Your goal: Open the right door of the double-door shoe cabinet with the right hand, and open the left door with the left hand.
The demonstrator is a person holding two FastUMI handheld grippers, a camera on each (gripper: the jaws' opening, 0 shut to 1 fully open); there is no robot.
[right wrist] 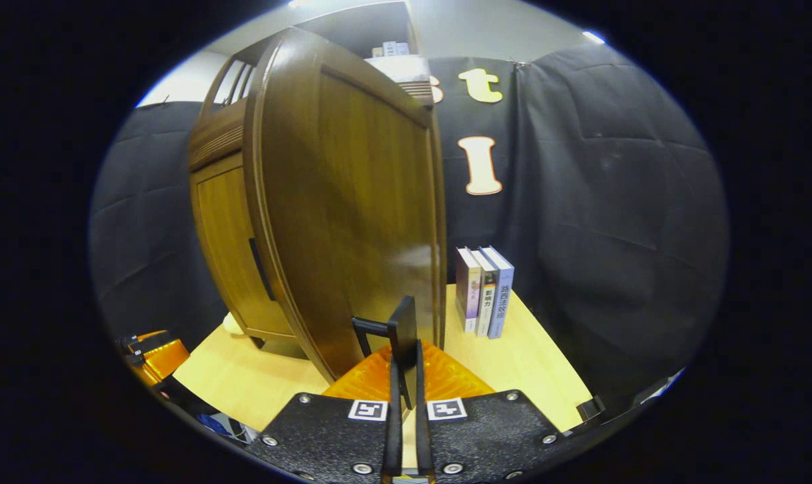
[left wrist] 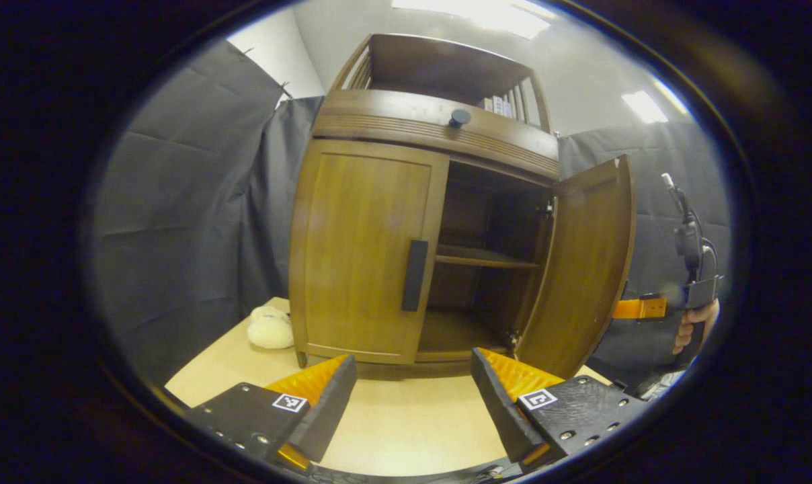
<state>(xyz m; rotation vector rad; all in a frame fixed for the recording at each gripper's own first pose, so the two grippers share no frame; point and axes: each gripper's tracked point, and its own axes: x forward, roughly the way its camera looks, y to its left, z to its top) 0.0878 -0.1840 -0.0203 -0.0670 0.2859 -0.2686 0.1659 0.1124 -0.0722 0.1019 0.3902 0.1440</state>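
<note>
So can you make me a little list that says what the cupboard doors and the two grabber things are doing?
right door: swung open, shelf visible inside
left door: closed, dark handle untouched
right gripper: shut on right door handle, gripper at
left gripper: open, in front of the cabinet, touching nothing
table: light wood, cabinet stands on it
books: three upright beside the cabinet
soft white thing: on the table by the cabinet's left side

right gripper half hidden behind open right door
</note>
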